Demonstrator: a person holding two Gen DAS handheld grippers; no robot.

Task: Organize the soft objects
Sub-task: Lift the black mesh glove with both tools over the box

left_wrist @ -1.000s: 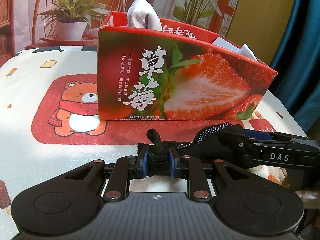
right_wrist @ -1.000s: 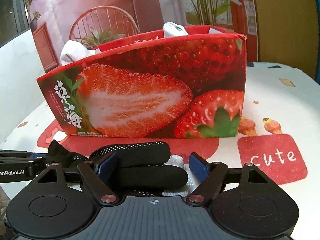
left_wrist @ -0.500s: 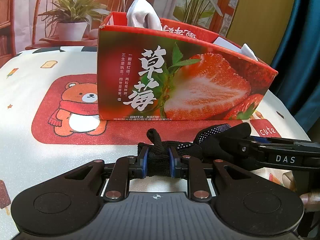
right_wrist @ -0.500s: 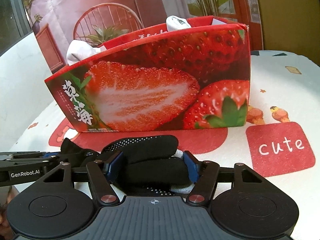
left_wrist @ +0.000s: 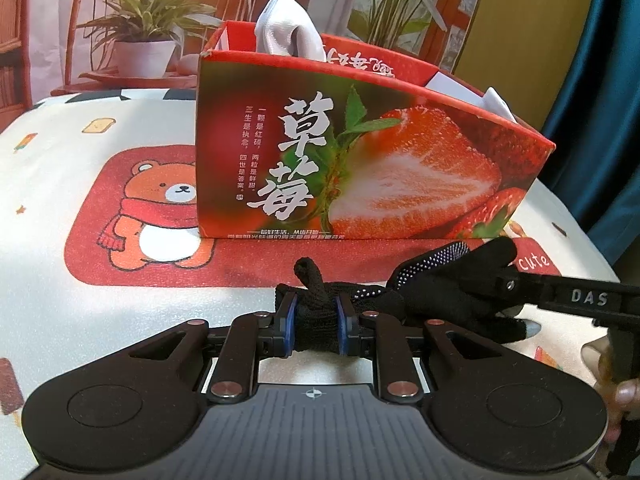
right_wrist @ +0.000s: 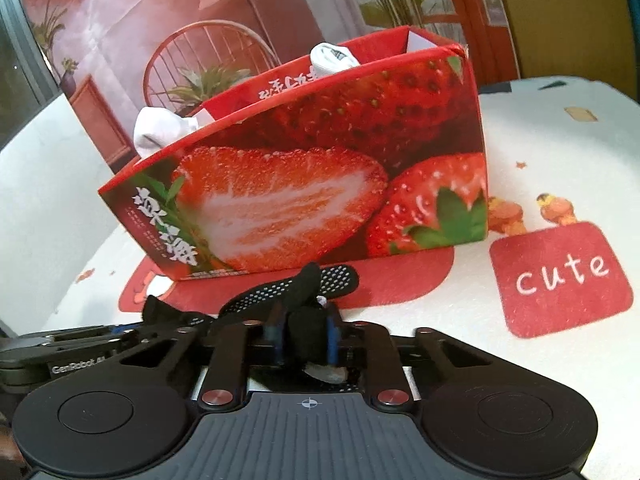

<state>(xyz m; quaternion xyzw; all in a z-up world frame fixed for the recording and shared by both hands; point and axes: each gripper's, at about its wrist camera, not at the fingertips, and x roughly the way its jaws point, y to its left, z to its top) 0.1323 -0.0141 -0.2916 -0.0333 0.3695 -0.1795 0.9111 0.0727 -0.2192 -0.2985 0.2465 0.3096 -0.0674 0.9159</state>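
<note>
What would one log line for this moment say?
left gripper: shut on black glove | right gripper: shut on black glove | strawberry box: behind

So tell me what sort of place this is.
Probably a home-style staged setup: a table with a cartoon bear tablecloth, a strawberry box holding white socks, and a printed backdrop of chairs and plants.

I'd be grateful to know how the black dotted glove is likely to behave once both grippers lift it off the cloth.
The black glove will probably sag: it is knit fabric, already bunched between the left gripper fingers. Its loose finger ends would likely dangle past the right gripper. The white grip dots suggest little slipping, and it looks light.
</note>
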